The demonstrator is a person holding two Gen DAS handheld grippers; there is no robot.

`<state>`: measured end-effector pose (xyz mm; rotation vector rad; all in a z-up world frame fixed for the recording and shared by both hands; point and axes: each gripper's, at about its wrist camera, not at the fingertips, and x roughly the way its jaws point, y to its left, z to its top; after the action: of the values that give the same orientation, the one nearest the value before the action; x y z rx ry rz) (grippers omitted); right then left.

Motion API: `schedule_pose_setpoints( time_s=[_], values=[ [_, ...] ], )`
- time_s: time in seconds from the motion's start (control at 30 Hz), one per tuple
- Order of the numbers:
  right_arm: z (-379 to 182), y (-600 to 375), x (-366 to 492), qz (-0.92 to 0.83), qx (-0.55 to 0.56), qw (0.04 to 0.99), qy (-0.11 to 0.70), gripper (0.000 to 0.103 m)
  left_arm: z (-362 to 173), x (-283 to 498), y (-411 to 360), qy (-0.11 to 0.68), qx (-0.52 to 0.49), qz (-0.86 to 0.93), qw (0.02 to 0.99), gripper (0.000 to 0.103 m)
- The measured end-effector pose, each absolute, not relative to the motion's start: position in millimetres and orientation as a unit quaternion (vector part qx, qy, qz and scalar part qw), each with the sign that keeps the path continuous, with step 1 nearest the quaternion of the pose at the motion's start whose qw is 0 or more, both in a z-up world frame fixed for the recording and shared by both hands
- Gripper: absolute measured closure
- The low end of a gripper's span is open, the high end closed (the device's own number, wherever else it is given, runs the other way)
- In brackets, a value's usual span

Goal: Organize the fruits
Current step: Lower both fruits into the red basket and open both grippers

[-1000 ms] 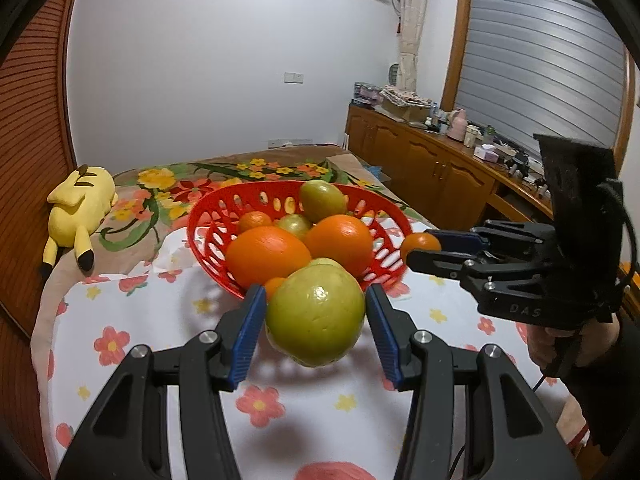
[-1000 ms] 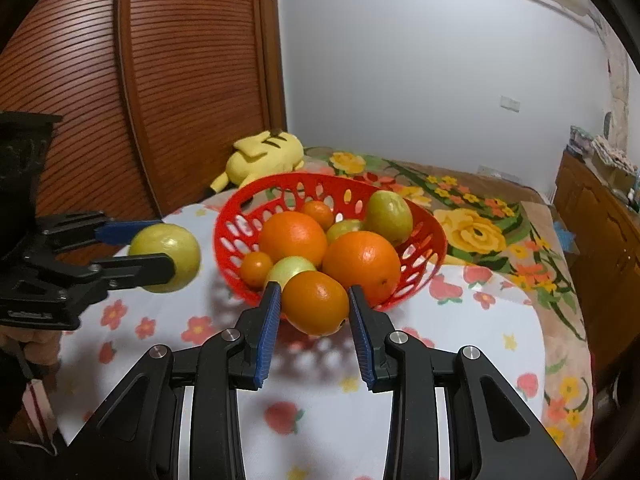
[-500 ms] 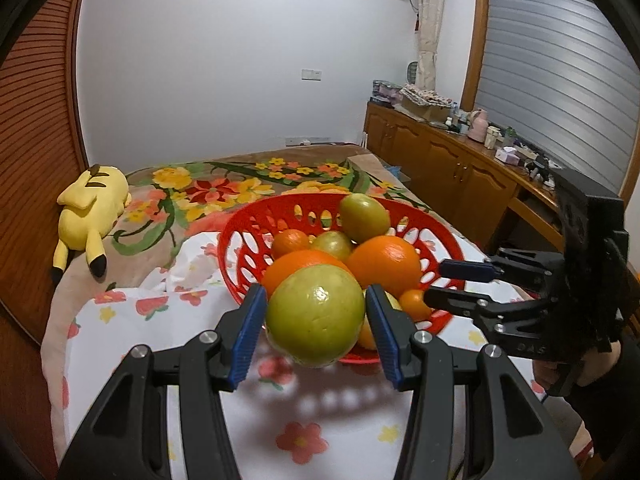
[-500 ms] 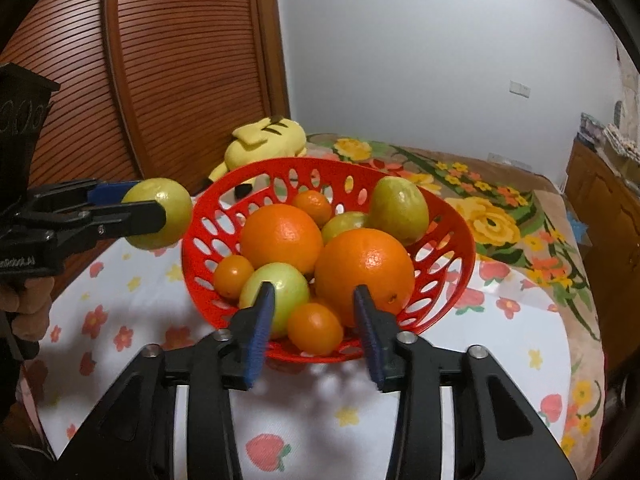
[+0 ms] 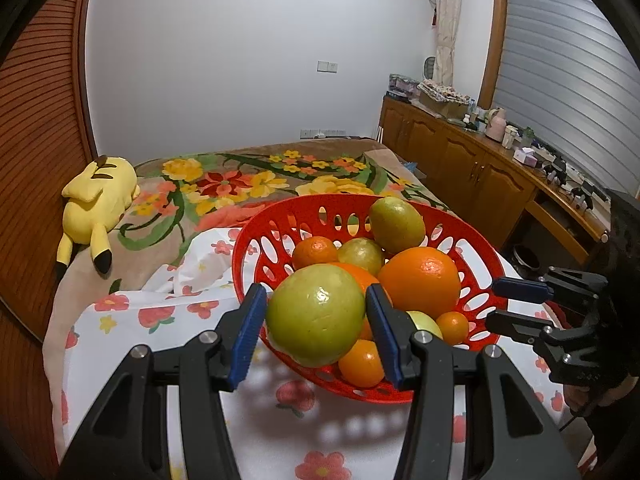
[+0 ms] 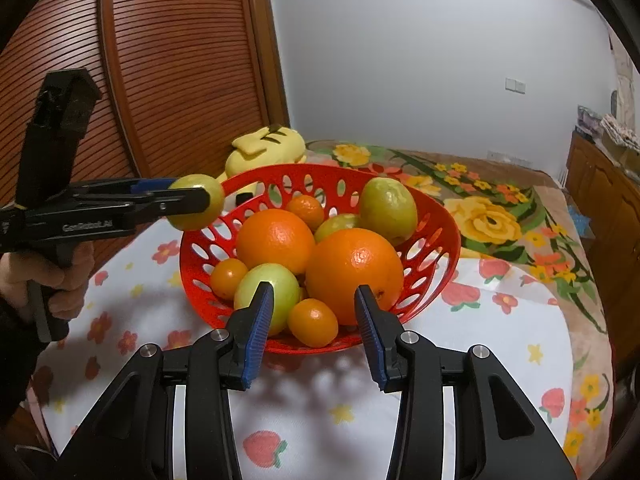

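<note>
**Green fruit at the basket rim**

The left hand-held gripper (image 5: 316, 326) is gripping a green fruit (image 5: 314, 314) over the red basket's (image 6: 436, 256) nine-o'clock rim. The right hand-held gripper (image 6: 314, 326) is standing open and empty at six o'clock, a small orange (image 6: 313, 322) lying beyond its pads.

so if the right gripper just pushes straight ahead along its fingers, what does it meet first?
Probably the small orange at the near edge of the red basket; it sits between the right gripper fingers' line, jaws open and empty. Depth is unclear, so the basket's near rim could come first.
</note>
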<state>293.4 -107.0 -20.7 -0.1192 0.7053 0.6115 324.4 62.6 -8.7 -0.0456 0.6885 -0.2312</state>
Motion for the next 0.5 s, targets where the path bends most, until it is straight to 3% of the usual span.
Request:
schedule_pose_setpoints(
  time_s=[0.5],
  values=[
    [-22.0, -107.7, 290.2, 0.295, -0.058, 0.892, 0.337, 0.061, -18.0, 332.1, 58.4, 0.348, -0.016, -0.109, 0.931, 0.052]
  ],
)
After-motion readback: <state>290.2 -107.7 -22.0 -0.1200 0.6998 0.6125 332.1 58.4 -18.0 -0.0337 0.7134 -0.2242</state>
